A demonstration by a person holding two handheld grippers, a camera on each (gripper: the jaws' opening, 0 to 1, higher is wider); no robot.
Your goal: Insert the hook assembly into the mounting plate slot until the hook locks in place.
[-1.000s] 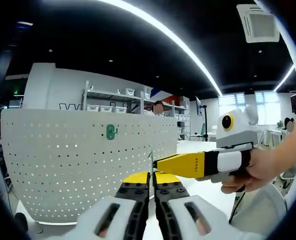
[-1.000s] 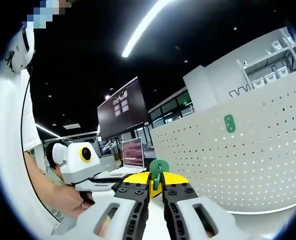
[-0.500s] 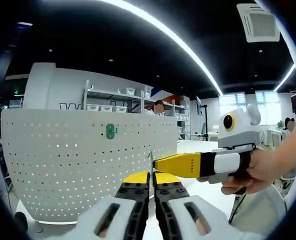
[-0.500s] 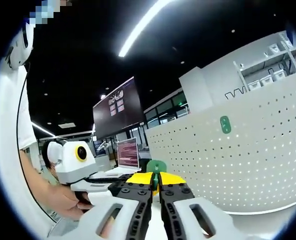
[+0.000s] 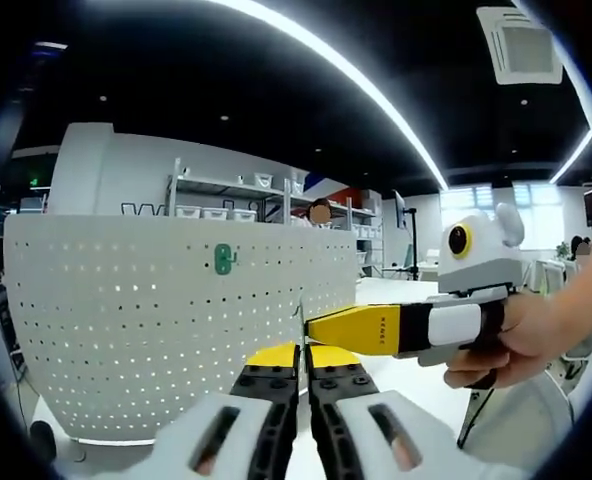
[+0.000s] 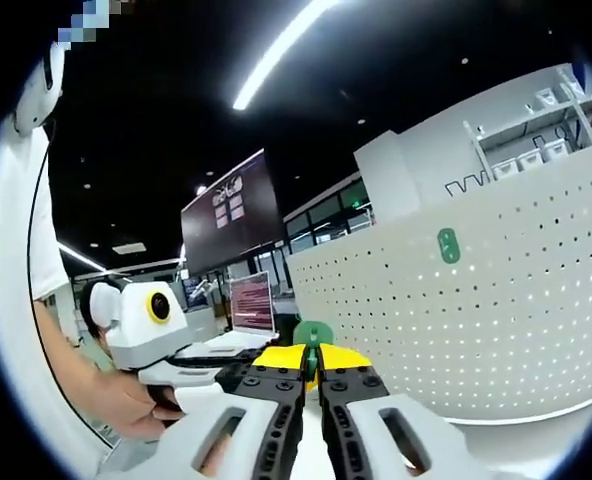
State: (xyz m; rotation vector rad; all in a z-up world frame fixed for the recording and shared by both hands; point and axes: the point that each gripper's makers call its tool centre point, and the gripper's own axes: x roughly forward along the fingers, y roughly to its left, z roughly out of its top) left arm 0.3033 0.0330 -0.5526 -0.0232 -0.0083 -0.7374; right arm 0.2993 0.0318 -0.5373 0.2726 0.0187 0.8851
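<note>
Both grippers stay clamped on the green hook, edging nearer the pegboard; insertion hasn't begun.

ceiling dark; long light strip blew out white overhead; far windows glared; edges bowed by fisheye; near jaws soft.

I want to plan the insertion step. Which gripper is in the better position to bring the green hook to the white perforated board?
Likely the right. The right gripper is shut on the green hook, with the perforated board ahead to its right. The left gripper also pinches the piece edge-on, so it looks more like support.
</note>
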